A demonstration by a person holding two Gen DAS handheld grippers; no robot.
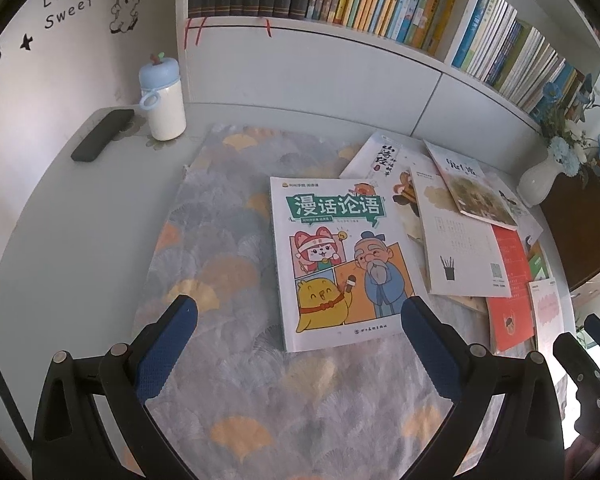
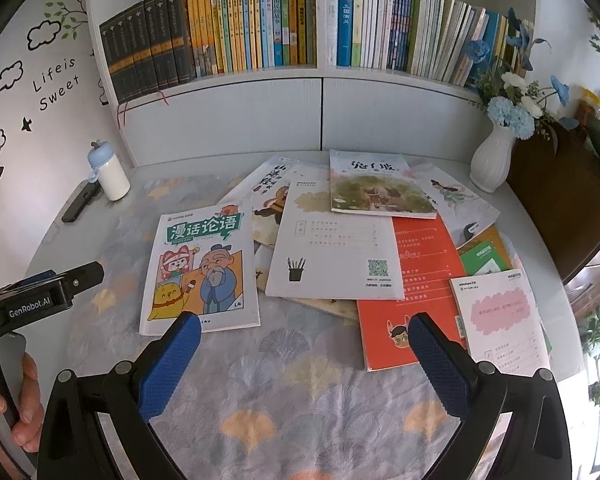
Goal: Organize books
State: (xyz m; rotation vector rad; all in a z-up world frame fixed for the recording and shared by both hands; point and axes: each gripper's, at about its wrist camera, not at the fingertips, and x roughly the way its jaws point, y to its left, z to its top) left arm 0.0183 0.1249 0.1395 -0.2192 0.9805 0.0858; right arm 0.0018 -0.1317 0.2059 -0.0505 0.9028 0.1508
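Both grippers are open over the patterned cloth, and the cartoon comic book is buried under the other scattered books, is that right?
Not quite. The cartoon comic book lies by itself on the patterned cloth, at the left edge of the scattered books, with nothing on top; the right wrist view shows it. The left gripper and right gripper are indeed open.

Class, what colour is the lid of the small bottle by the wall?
Light blue lid; left wrist view shows it best.

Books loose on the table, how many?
8 at least: comic book at left; in the overlapping pile, calligraphy-title book, white QR-code book, green book on top, illustrated white book, red book, small green book, pink-panel booklet at right. More may be hidden beneath.
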